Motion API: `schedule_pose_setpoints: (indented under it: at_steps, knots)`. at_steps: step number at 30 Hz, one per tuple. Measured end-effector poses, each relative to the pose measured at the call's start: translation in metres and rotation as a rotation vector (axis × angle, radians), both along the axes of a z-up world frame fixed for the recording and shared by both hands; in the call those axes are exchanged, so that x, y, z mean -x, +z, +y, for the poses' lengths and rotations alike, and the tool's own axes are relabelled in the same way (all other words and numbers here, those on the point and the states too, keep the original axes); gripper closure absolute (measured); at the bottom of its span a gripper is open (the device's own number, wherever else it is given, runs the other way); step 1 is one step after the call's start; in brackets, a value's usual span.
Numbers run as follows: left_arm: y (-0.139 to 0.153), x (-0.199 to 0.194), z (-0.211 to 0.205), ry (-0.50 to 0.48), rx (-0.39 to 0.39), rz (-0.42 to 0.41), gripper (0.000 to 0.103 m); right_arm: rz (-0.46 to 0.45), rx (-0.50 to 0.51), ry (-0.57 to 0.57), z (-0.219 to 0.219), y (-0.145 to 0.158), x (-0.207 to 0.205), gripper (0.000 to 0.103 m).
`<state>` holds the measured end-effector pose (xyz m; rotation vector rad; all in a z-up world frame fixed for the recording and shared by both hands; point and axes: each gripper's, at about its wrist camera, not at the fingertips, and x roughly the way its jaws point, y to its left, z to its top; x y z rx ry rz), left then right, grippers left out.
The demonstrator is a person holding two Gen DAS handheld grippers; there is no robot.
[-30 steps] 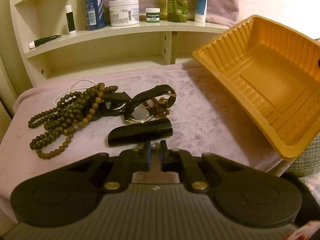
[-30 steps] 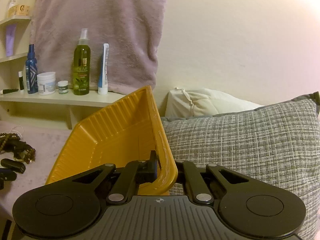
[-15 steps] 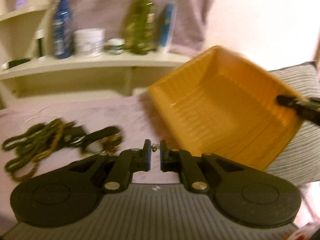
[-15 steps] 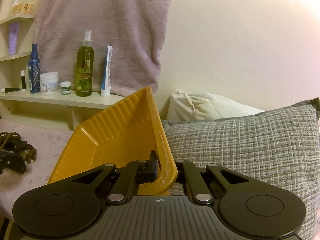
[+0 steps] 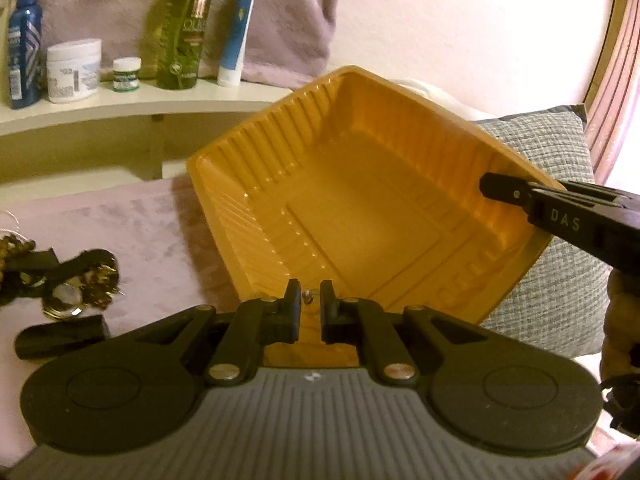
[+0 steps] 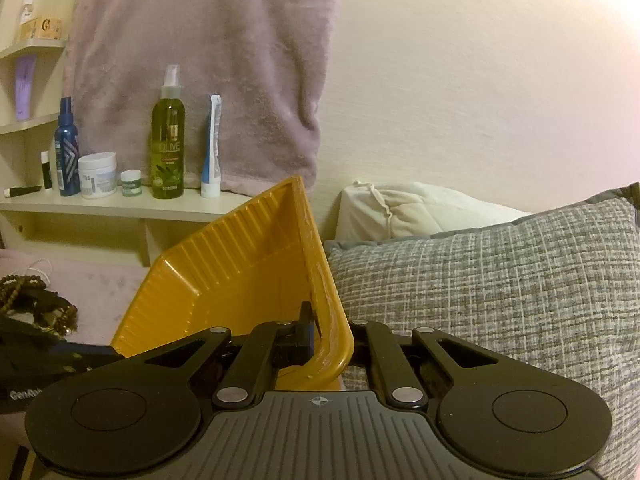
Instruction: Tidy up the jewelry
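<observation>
Right gripper (image 6: 326, 336) was clamped on the rim of the orange tray (image 5: 360, 208), holding it tilted, centre frame in the left wrist view. Left gripper (image 5: 309, 300) sat at the tray's lower edge, its jaws had just been opening a touch, with a tiny metal piece (image 5: 308, 295) between them; couldn't tell if it was still pinched. Rest of the jewelry (image 5: 68, 280) was piled on the pink cover at lower left

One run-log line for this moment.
left gripper: small earring between fingers, over tray | right gripper: shut on tray rim, tilted | bead pile: on cloth
</observation>
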<state>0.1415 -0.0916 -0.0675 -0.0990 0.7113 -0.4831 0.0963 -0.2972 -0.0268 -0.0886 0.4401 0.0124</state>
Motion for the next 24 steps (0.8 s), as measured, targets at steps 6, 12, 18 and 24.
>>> schedule_pose_setpoints:
  at_steps: [6, 12, 18, 24]
  knots:
    - [0.002, 0.006, 0.013, 0.039, -0.024, -0.024, 0.078, 0.001, -0.002, -0.001, 0.001, 0.0, 0.0, 0.097]
    - [0.007, 0.021, 0.053, 0.172, -0.096, -0.066, 0.074, 0.0, -0.001, -0.002, 0.001, 0.001, 0.0, 0.097]
    - [0.003, 0.025, 0.096, 0.328, -0.156, -0.077, 0.053, 0.002, -0.003, -0.007, 0.002, 0.001, 0.001, 0.097]
    - [-0.009, 0.022, 0.117, 0.42, -0.169, -0.056, 0.018, 0.002, 0.001, -0.008, 0.002, 0.001, 0.002, 0.097]
